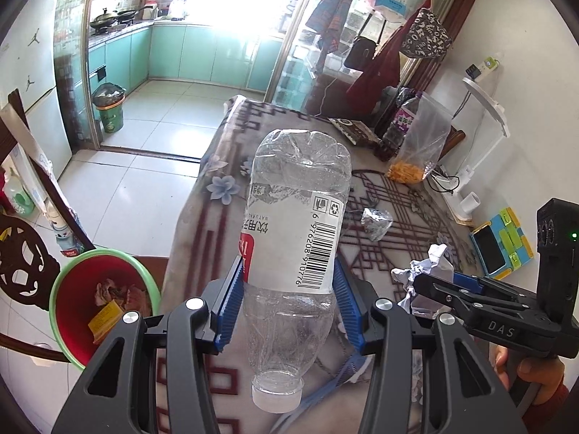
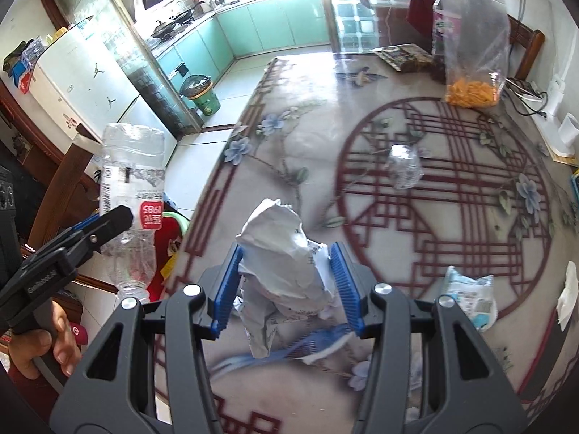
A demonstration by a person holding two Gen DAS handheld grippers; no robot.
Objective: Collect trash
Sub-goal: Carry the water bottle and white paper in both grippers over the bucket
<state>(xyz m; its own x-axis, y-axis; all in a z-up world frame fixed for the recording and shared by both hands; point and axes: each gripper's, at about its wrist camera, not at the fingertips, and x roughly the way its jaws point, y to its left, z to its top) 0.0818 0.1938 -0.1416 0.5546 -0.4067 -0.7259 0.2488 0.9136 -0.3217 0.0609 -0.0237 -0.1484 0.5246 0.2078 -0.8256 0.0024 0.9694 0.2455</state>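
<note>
My left gripper [image 1: 287,278] is shut on an empty clear plastic bottle [image 1: 293,217], cap end toward the camera, held above the table's left edge. It also shows in the right wrist view [image 2: 132,188]. My right gripper [image 2: 286,267] is shut on a crumpled white paper ball [image 2: 286,253] above the table; the ball also shows in the left wrist view [image 1: 427,271]. A red bin with a green rim [image 1: 97,300] stands on the floor left of the table, holding some trash. A crumpled clear wrapper [image 2: 403,166] and a blue-white packet [image 2: 470,296] lie on the table.
The patterned table [image 2: 452,217] carries a plastic bag of orange snacks [image 2: 470,47], a dark bottle [image 1: 401,123], a white tissue [image 2: 568,296] and cables at the right edge. A phone on a colourful stand [image 1: 501,242] sits at right. A wooden chair [image 1: 21,253] stands by the bin.
</note>
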